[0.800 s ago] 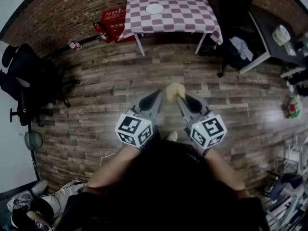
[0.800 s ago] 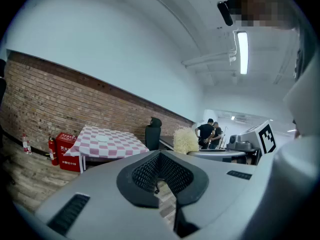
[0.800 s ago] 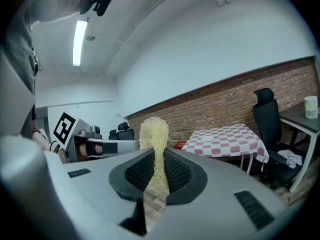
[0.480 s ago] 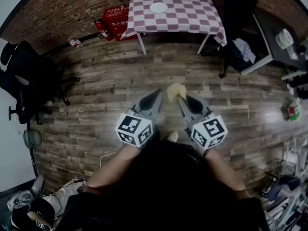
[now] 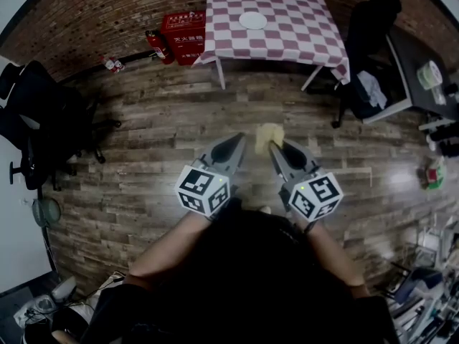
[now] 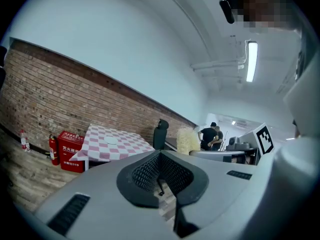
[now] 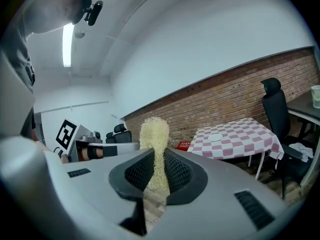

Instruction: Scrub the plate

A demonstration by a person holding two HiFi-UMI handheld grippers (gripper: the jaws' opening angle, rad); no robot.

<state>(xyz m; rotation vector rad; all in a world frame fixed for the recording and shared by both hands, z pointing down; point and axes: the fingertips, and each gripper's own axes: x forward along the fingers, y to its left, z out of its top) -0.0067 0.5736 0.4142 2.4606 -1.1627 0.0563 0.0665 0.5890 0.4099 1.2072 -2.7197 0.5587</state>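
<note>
At the far left a dark office chair (image 5: 39, 131) is cut by the frame edge, and the clutter in the lower-left corner is too dim to name. Against the brick wall stand a fire extinguisher (image 5: 158, 46) and a red box (image 5: 183, 34), whose print cannot be read. The plate (image 5: 252, 20) lies small and white on the checkered table (image 5: 294, 38), well apart from both tools across the bare wooden floor (image 5: 143, 170). The left gripper (image 5: 235, 143) has its jaws pressed together with nothing between them. Just beside it, the right gripper (image 5: 275, 149) is clamped on a pale yellow fibrous scrubber (image 5: 269, 133), which sticks up past the jaw tips. The person's dark torso hides the floor beneath the grippers. Right of the table stand a black chair (image 5: 376, 20) and a desk (image 5: 423, 63) cut off by the edge.
</note>
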